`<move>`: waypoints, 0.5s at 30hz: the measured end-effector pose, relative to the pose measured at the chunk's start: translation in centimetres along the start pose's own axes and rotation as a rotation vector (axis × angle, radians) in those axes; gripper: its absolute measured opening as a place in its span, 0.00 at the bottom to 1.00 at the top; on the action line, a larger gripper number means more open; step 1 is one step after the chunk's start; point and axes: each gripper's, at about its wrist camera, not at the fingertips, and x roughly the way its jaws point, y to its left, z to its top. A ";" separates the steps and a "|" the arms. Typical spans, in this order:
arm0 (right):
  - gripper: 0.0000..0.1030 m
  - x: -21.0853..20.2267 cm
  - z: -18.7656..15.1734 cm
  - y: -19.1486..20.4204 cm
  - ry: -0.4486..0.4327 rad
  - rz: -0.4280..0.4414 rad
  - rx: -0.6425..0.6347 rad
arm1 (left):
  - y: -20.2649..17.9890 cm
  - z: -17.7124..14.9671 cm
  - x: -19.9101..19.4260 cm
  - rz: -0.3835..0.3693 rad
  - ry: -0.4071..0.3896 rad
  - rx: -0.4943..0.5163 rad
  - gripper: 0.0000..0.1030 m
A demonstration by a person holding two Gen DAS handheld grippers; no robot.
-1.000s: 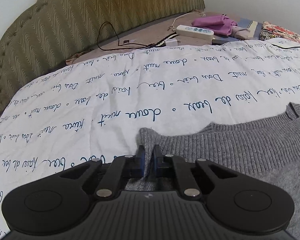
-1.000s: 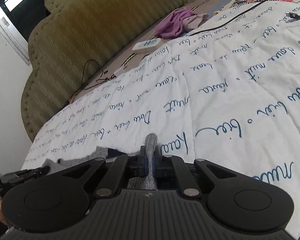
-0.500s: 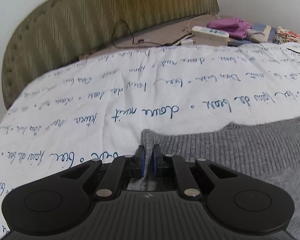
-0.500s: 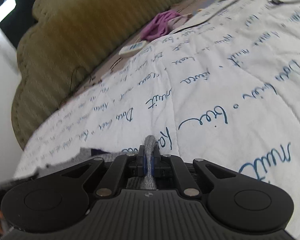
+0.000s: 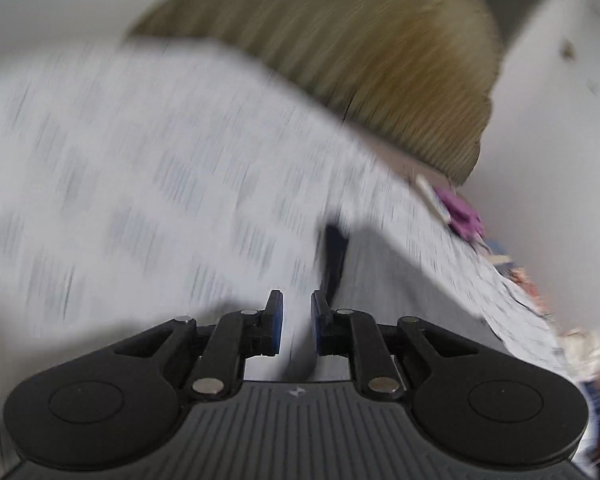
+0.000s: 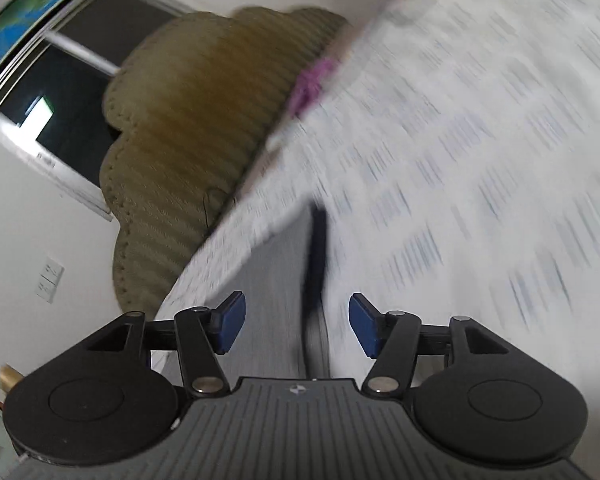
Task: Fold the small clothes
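Both views are blurred by motion. The grey knit garment lies on the white printed bedspread, with a dark band along its edge. My left gripper is open a little, with nothing between its blue pads, just above the garment's edge. In the right wrist view the same grey garment and its dark band lie ahead. My right gripper is wide open and empty above the garment.
An olive padded headboard stands at the bed's far end and also shows in the right wrist view. A purple cloth and a white power strip lie near it. A dark window is in the wall at left.
Both grippers were shut on the grey garment; now both have opened and let it go. Both cameras have swung sharply, and the garment lies on the bedspread.
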 end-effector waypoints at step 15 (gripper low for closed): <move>0.76 3.6 -5.8 2.7 0.057 0.055 0.143 | -2.3 -5.5 -1.3 -0.086 0.059 -0.102 0.72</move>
